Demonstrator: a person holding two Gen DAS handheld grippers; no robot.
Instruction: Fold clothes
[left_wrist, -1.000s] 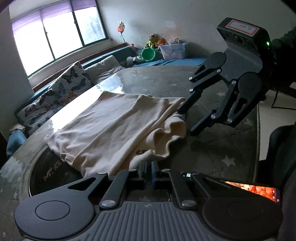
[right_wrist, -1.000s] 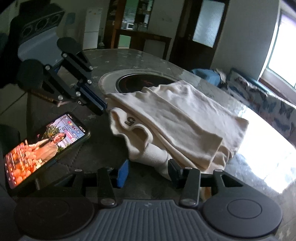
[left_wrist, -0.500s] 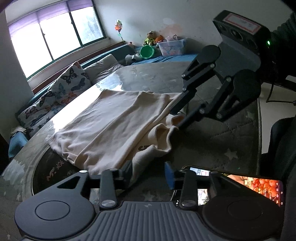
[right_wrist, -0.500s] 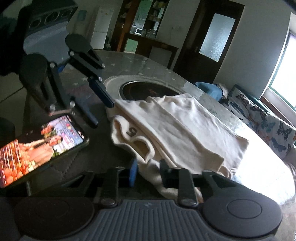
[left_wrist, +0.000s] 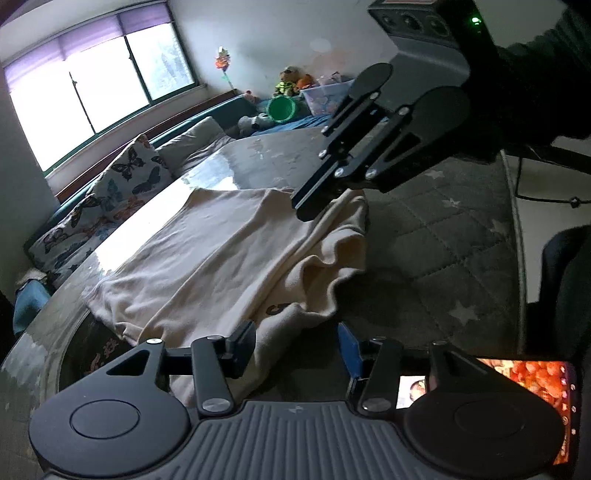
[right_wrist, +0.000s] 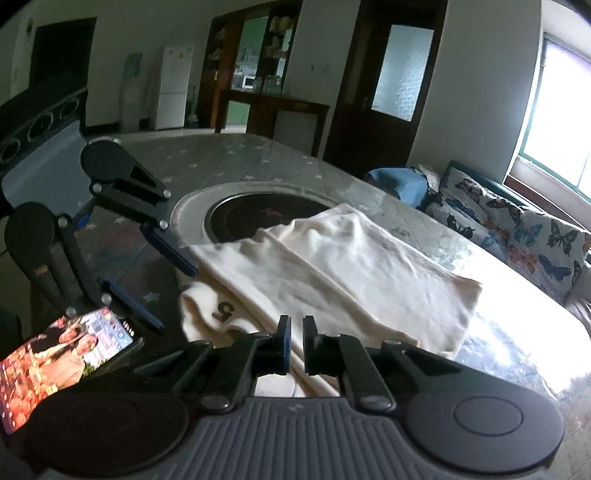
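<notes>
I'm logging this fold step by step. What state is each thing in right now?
Cream garment: partly folded, near edge rumpled, lying on the table.
Left gripper: open, fingers either side of the garment's near edge.
Right gripper: shut on the garment's edge.
Phone: screen lit, flat on the table.
Table: covered by a quilted star mat.

a home: sofa (right_wrist: 517, 218), fridge (right_wrist: 173, 86), soft toys (left_wrist: 290, 83).

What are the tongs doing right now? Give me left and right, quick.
Left tongs: open, straddling the near edge of the cream garment, not gripping.
Right tongs: shut on the cream garment, pinching its edge.
</notes>
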